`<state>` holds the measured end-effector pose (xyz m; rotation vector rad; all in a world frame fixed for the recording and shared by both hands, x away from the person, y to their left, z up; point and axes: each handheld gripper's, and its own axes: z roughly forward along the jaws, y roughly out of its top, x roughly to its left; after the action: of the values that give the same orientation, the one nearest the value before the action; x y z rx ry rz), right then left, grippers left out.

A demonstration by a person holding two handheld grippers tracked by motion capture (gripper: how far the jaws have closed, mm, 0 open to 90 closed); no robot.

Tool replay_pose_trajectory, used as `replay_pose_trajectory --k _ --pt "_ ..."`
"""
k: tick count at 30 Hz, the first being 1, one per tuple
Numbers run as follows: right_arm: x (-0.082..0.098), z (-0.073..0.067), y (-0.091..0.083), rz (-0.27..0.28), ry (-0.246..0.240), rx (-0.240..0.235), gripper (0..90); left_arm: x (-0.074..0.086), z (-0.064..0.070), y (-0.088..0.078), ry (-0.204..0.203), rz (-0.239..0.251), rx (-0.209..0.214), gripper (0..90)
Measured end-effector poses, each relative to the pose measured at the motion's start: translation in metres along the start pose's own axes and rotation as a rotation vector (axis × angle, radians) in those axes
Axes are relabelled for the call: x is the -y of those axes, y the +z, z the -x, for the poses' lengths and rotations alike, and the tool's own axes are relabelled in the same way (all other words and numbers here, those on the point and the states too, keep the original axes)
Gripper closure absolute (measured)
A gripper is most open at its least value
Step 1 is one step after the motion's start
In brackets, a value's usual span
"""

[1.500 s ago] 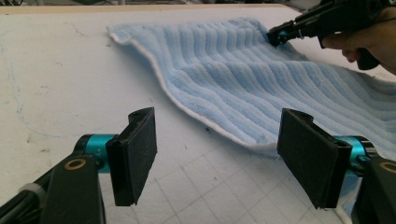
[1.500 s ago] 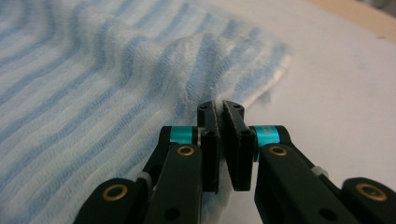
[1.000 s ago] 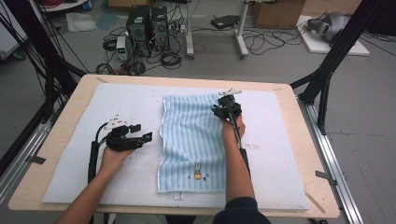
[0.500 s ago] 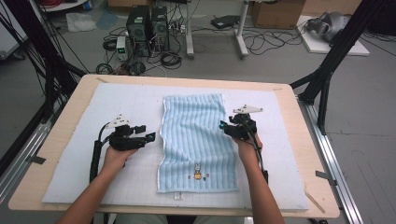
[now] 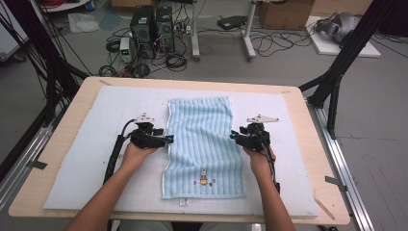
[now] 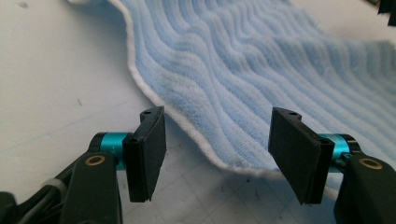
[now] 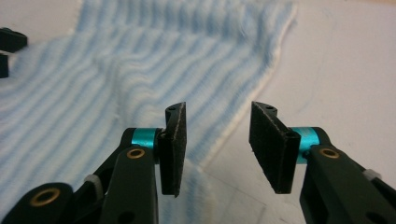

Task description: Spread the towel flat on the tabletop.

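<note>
One towel (image 5: 201,147), light blue with ribbed stripes and a white hem, is laid flat near the centre of the high view, on a pale mat (image 5: 86,159) that covers a wooden table (image 5: 308,120). Its long sides run from the upper part of the frame to the lower part, and a small embroidered figure is seen near its lower edge.

At the left edge of the towel, about halfway down, the left gripper (image 5: 169,139) is held low, with its tips just at the hem. In the left gripper view the left gripper (image 6: 217,151) is seen with its jaws apart; the hem of the towel (image 6: 261,79) lies on the mat between them, and it is not pressed by the pads. These jaws have just been closing a little, but nothing is gripped.

At the right edge of the towel the right gripper (image 5: 232,136) is placed in the same manner, opposite the left one. In the right gripper view the right gripper (image 7: 217,140) is shown partly open, with the towel (image 7: 116,98) edge running between the jaws, and no pad is pressed on the cloth.

Cables and computer boxes (image 5: 151,26) are seen on the floor at the top of the high view.
</note>
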<state>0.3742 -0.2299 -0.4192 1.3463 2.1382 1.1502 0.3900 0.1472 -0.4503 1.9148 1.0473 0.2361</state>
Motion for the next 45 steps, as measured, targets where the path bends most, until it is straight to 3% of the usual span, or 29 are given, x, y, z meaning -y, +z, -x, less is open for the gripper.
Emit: replay_pose_trajectory --k 1,3,5,8,9,11,13,15,21,27,33,36,38,40,45 --pt "0.001 0.002 0.004 -0.02 0.006 -0.001 56.9 0.001 0.003 0.002 0.022 -0.017 -0.01 38.6" --pt "0.003 0.0 0.011 -0.053 -0.003 -0.006 56.9 0.001 0.01 0.003 0.106 -0.039 -0.056 40.3" --pt "0.004 -0.004 0.018 -0.076 -0.034 -0.006 55.9 0.0 0.012 0.003 0.179 -0.057 -0.097 49.2" --pt "0.007 -0.01 0.033 -0.151 -0.045 0.003 56.9 -0.001 0.007 0.001 0.182 -0.053 -0.086 84.2" --pt "0.006 -0.012 0.033 -0.144 -0.057 0.016 59.3 -0.002 0.004 0.001 0.172 -0.056 -0.098 85.9" --pt "0.004 -0.012 0.034 -0.146 -0.065 0.001 77.2 -0.004 0.0 0.002 0.151 -0.048 -0.107 87.0" --pt "0.002 -0.014 0.036 -0.147 -0.092 -0.009 85.6 -0.008 -0.007 0.003 0.133 -0.05 -0.12 87.2" --pt "-0.001 -0.015 0.04 -0.141 -0.097 -0.004 86.2 -0.013 -0.013 0.002 0.131 -0.038 -0.147 87.2" --pt "-0.015 -0.013 0.055 -0.095 -0.089 0.035 86.1 -0.024 -0.035 0.007 0.072 -0.05 -0.155 87.1" --pt "-0.024 -0.013 0.071 -0.069 -0.117 0.085 86.2 -0.036 -0.048 0.016 0.083 -0.044 -0.187 87.1" --pt "-0.034 -0.011 0.085 -0.049 -0.089 0.131 86.2 -0.045 -0.059 0.023 0.069 -0.031 -0.2 87.1" --pt "-0.038 -0.012 0.092 -0.051 -0.071 0.155 85.1 -0.042 -0.061 0.025 0.046 -0.019 -0.192 84.5" --pt "-0.039 -0.013 0.092 -0.049 -0.077 0.16 80.6 -0.042 -0.062 0.023 -0.009 -0.02 -0.176 60.1" --pt "-0.038 -0.012 0.088 -0.04 -0.069 0.142 72.0 -0.041 -0.062 0.019 -0.03 -0.011 -0.158 46.6" --pt "-0.034 -0.01 0.075 -0.017 -0.028 0.094 58.3 -0.031 -0.056 0.005 -0.003 0.023 -0.134 37.0"
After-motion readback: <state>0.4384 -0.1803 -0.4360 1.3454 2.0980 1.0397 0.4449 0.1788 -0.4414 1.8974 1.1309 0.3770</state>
